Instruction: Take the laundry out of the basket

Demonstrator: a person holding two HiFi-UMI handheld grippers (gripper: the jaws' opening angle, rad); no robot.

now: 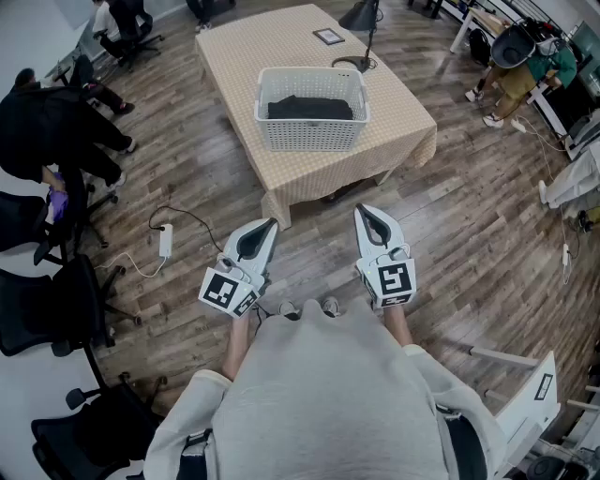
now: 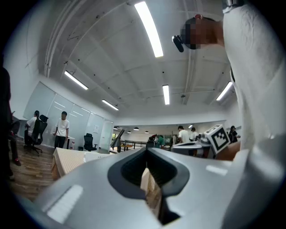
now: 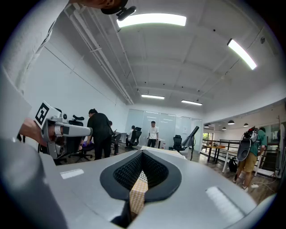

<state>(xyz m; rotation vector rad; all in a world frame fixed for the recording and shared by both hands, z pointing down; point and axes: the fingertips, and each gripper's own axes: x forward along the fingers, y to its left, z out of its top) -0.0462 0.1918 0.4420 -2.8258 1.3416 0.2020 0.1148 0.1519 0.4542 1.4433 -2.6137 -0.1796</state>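
A white slatted laundry basket (image 1: 311, 122) stands on a table with a tan checked cloth (image 1: 272, 56). Dark laundry (image 1: 310, 108) lies inside it. Both grippers are held up in front of the person's chest, above the wooden floor and short of the table's near edge. The left gripper (image 1: 269, 227) points toward the table's near left corner; its jaws are shut with nothing in them. The right gripper (image 1: 365, 215) points at the near edge below the basket, also shut and empty. In the left gripper view, the left gripper (image 2: 147, 151) faces the table (image 2: 67, 161). The right gripper (image 3: 143, 153) looks level across the room.
A black desk lamp (image 1: 364, 28) and a small framed card (image 1: 329, 37) sit behind the basket. Office chairs (image 1: 56, 300) and seated people crowd the left. A power strip with cable (image 1: 165, 241) lies on the floor. A white frame (image 1: 525, 394) stands at the lower right.
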